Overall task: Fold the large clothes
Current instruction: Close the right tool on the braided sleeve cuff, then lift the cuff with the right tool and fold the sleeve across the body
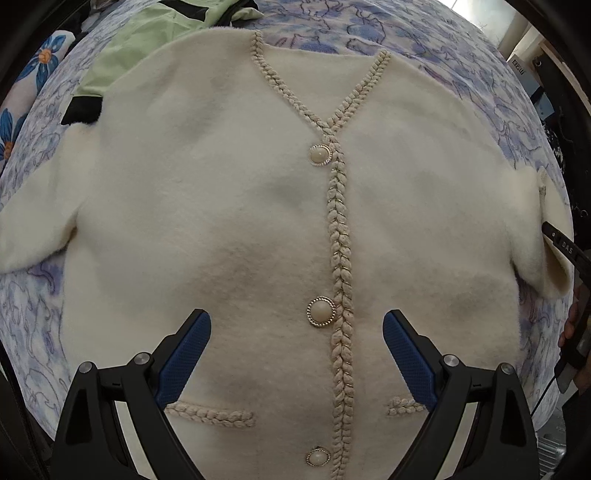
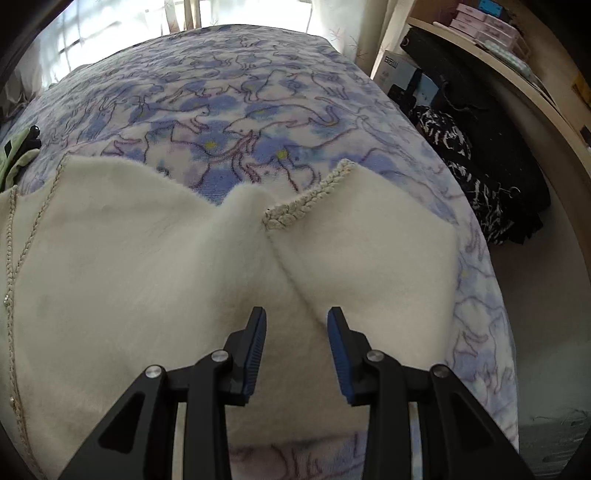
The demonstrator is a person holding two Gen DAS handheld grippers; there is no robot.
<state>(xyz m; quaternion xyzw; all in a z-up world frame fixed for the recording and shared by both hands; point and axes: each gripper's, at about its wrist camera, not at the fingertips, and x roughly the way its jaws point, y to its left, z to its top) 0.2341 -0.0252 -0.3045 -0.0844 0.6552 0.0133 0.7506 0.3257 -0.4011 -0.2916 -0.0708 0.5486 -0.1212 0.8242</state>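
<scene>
A cream buttoned cardigan (image 1: 240, 221) with braided trim and pearl buttons lies flat, front up, on a blue floral bedspread (image 1: 369, 29). My left gripper (image 1: 296, 325) is open and empty, hovering over the lower front near the middle button. In the right wrist view, the cardigan's right sleeve (image 2: 369, 251) is folded in toward the body, its braided cuff (image 2: 306, 203) on top. My right gripper (image 2: 296, 325) is open and empty just above the sleeve fold. The right gripper also shows at the right edge of the left wrist view (image 1: 569, 254).
A pale green garment with black trim (image 1: 147, 40) lies at the far left of the bed, partly under the cardigan's shoulder. The bed's right edge (image 2: 491, 295) drops to the floor. Dark bags and boxes (image 2: 480, 129) stand by a shelf beyond it.
</scene>
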